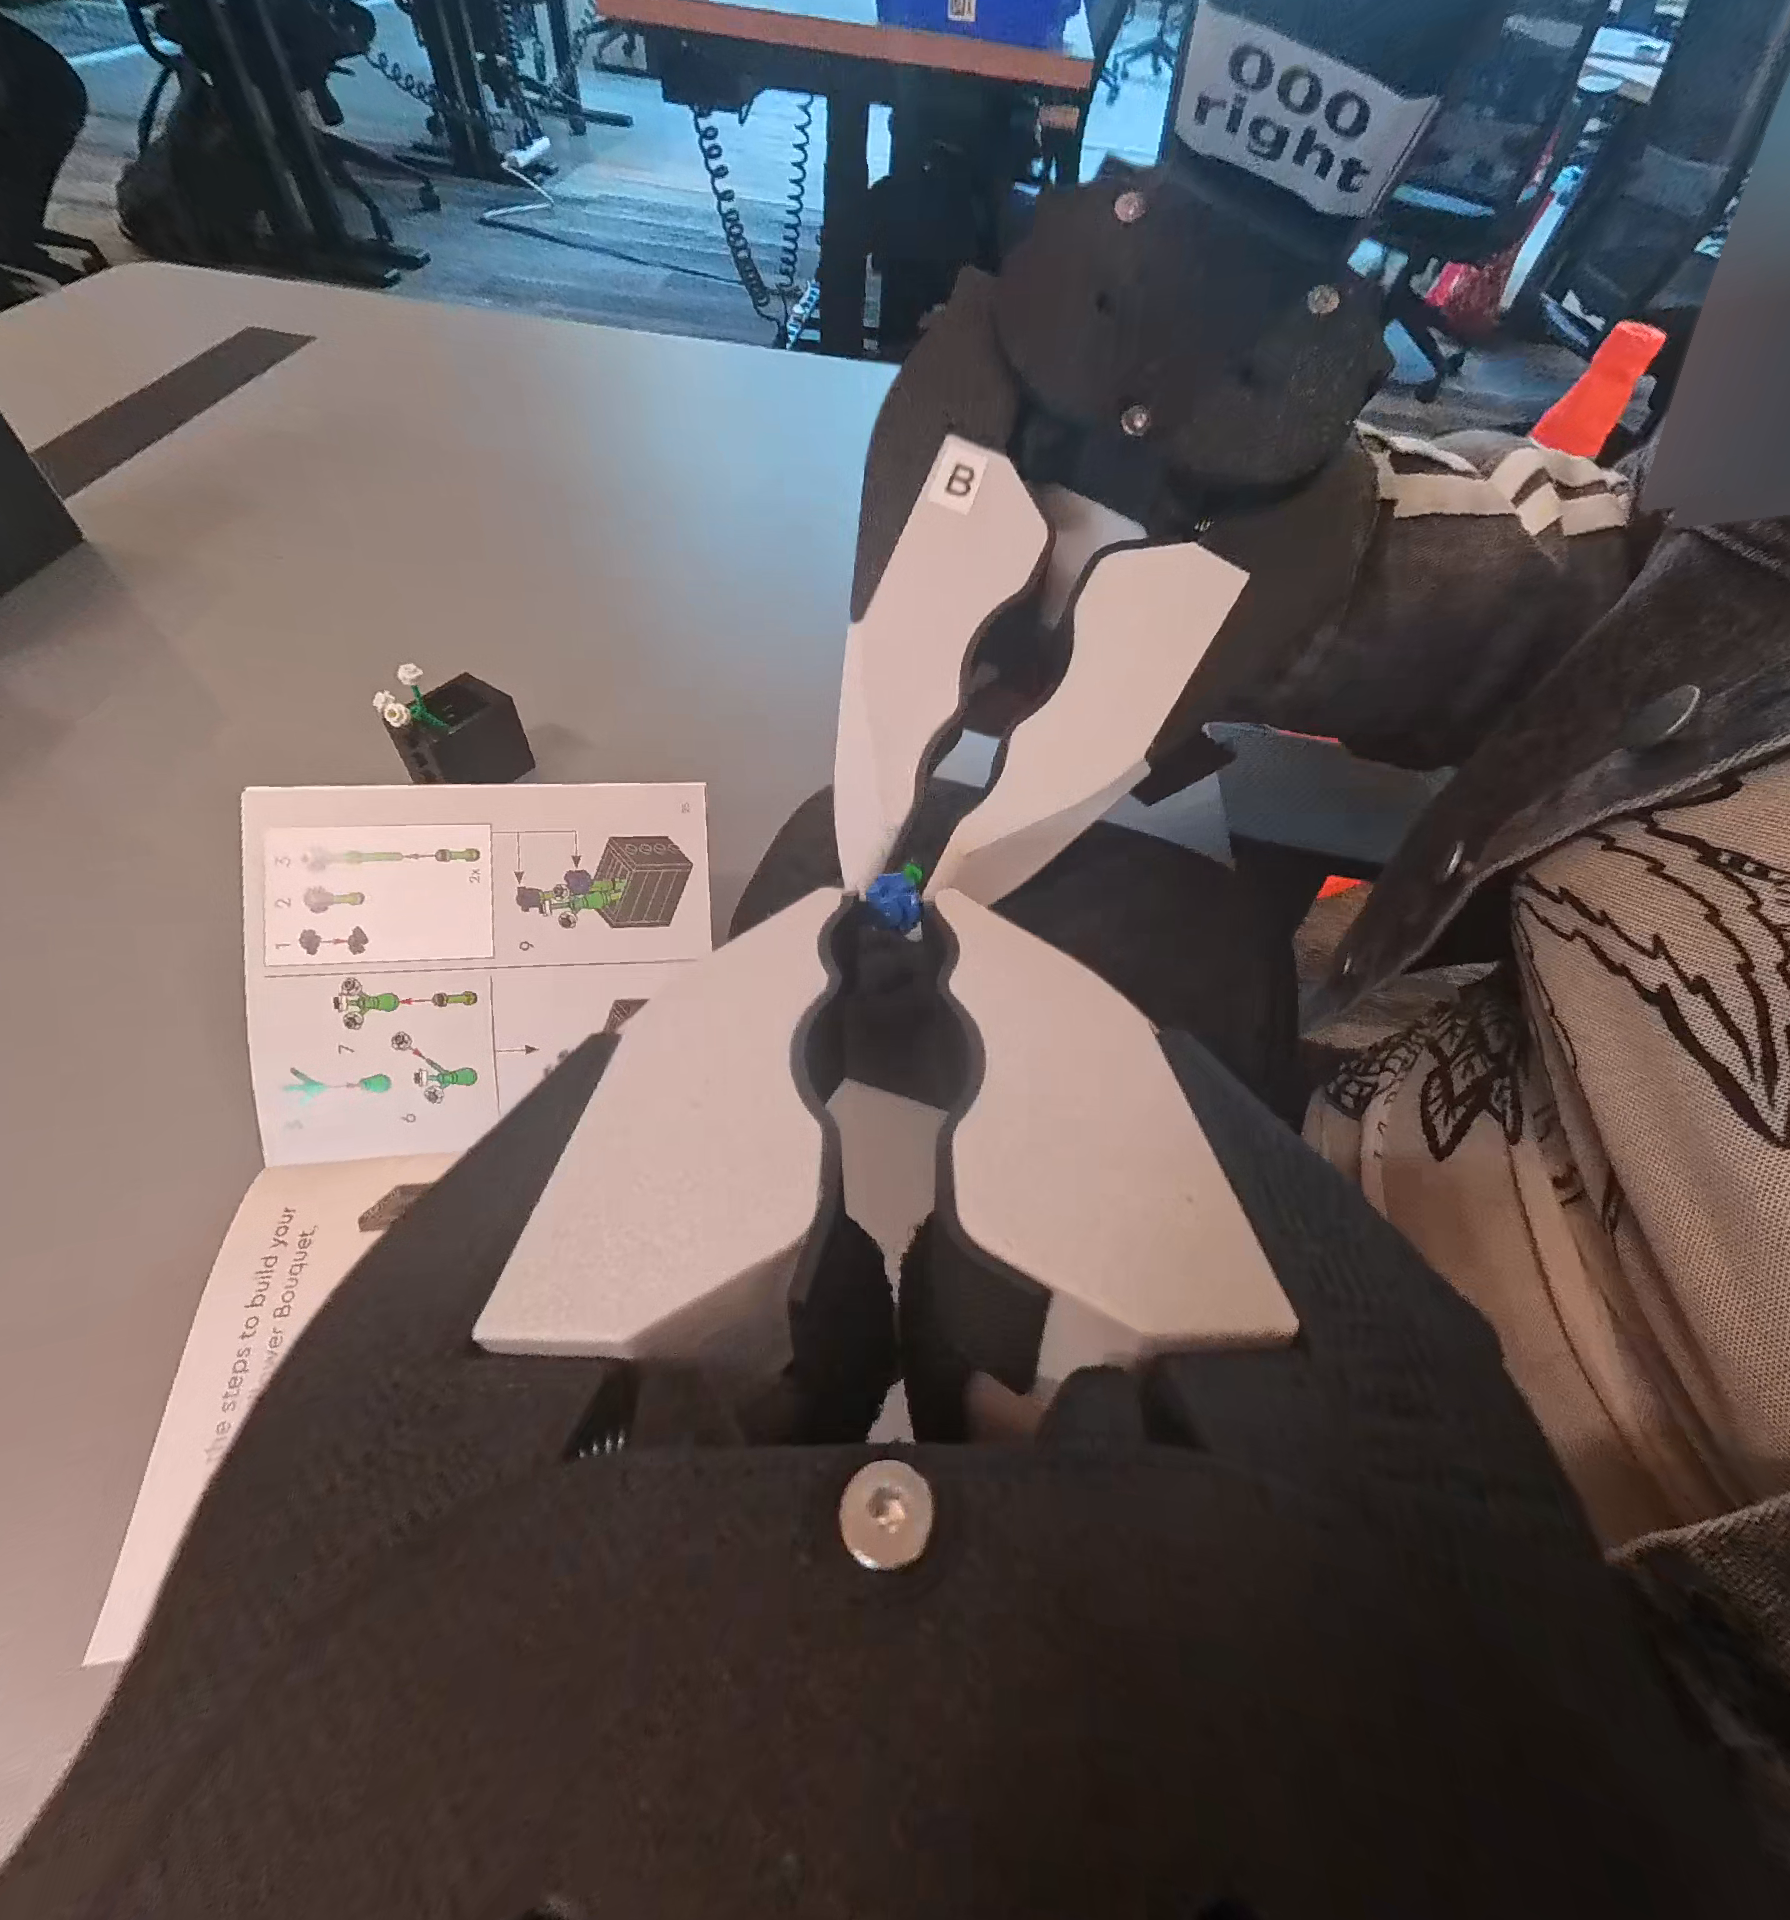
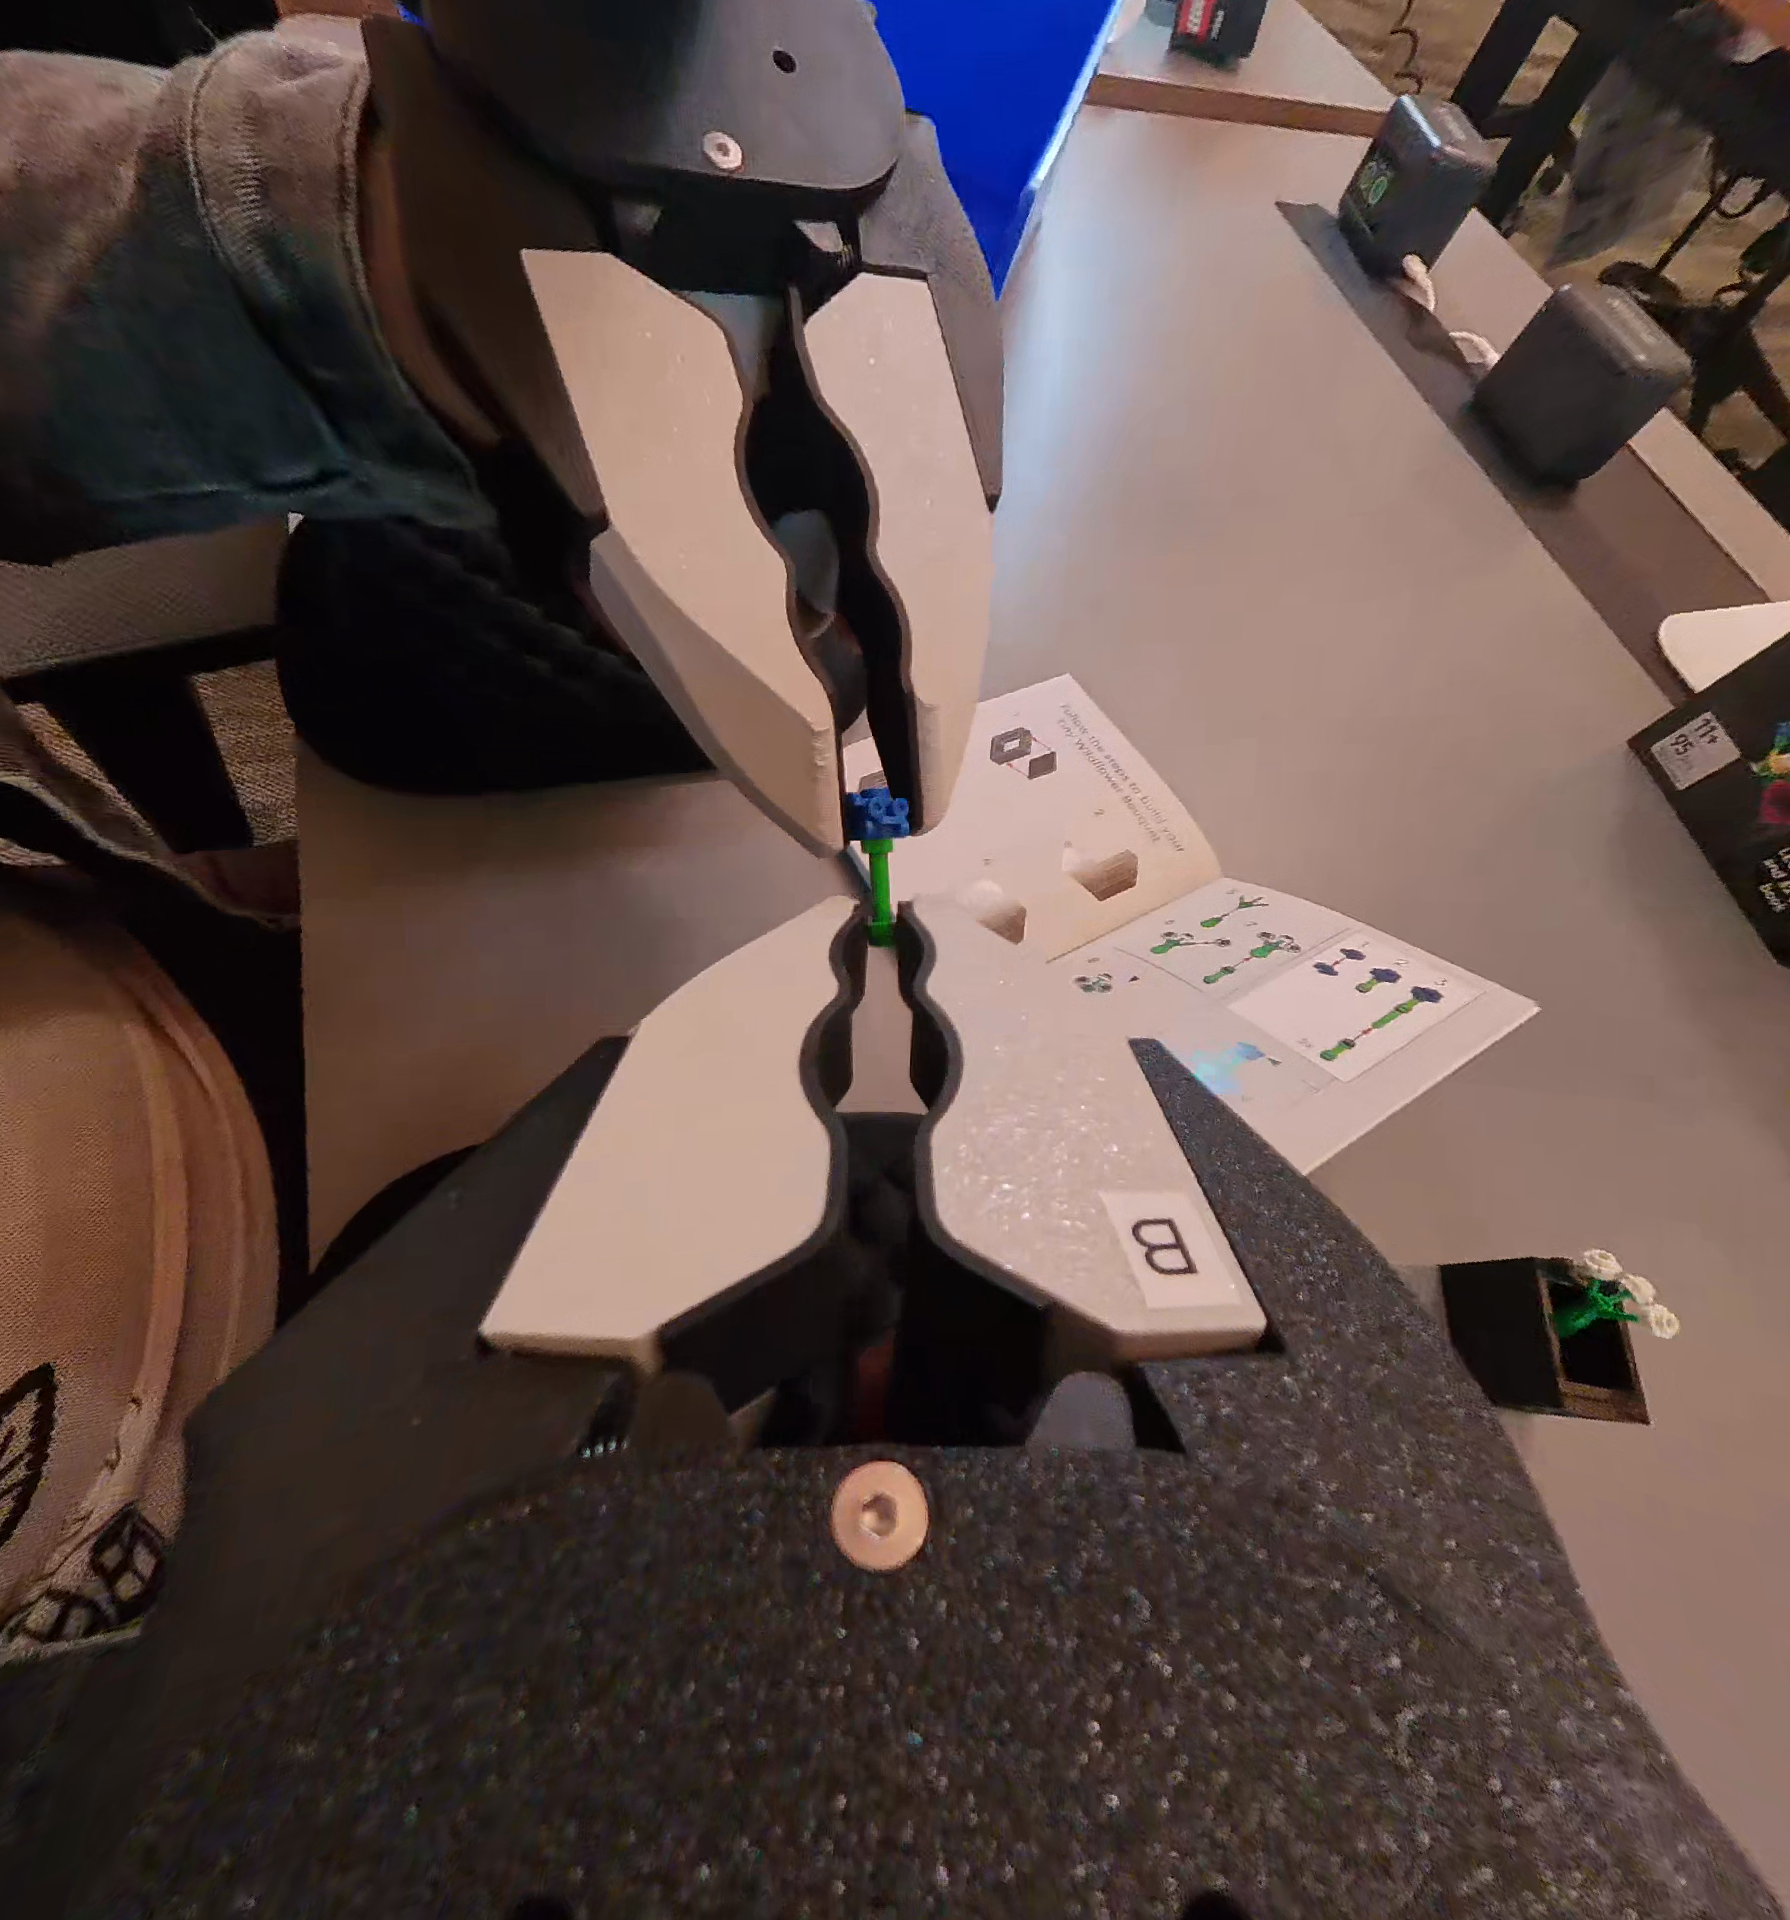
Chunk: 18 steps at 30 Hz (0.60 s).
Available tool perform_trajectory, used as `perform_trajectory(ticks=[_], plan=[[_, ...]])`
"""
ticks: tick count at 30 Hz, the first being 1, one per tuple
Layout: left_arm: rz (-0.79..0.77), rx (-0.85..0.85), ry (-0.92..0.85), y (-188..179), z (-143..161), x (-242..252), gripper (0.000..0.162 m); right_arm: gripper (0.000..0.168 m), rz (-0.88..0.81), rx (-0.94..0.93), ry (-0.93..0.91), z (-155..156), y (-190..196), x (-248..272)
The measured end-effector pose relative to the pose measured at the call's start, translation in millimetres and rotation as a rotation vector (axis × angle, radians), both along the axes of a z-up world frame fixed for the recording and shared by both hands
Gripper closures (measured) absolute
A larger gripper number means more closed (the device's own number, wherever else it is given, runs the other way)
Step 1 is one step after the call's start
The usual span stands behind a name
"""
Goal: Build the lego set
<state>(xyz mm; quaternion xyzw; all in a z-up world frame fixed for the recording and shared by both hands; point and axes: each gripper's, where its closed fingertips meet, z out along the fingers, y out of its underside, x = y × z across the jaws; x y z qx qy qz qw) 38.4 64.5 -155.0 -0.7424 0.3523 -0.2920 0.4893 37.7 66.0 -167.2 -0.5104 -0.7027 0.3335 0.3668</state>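
Note:
My left gripper [image 1: 891, 906] is shut on a small blue flower piece [image 1: 893, 902]. My right gripper [image 2: 878, 920] is shut on a thin green stem [image 2: 880, 891]. The two grippers meet tip to tip above the table's near edge. In the right wrist view the blue flower [image 2: 878, 812] sits on the top end of the stem, between the left gripper's fingertips [image 2: 932, 800]. In the left wrist view only a speck of the stem [image 1: 912, 871] shows. A black pot [image 1: 470, 732] holding white flowers [image 1: 403, 691] on green stems stands on the table; it also shows in the right wrist view [image 2: 1504, 1340].
An open instruction booklet [image 1: 475, 966] lies on the grey table [image 1: 403, 520], between the grippers and the pot; it also shows in the right wrist view [image 2: 1234, 966]. The black set box [image 2: 1774, 810] lies at the right. Dark boxes [image 2: 1577, 384] stand along a dark strip. A person's patterned clothing [image 1: 1597, 1039] is close by. The tips of both grippers are at nearly the same place.

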Motion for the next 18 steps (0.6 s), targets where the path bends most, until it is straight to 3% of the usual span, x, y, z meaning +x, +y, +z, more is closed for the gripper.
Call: perform_trajectory(ticks=[8,18], plan=[[-0.083,-0.045,-0.026,-3.0,-0.4,2.9,0.151,0.163,0.04,0.002,-0.021,-10.3,-8.6,-7.6],[-0.115,-0.072,0.164,-6.6,-11.0,-17.7,0.15,0.163,0.033,-0.026,-0.044,-13.8,-7.3,-18.0]])
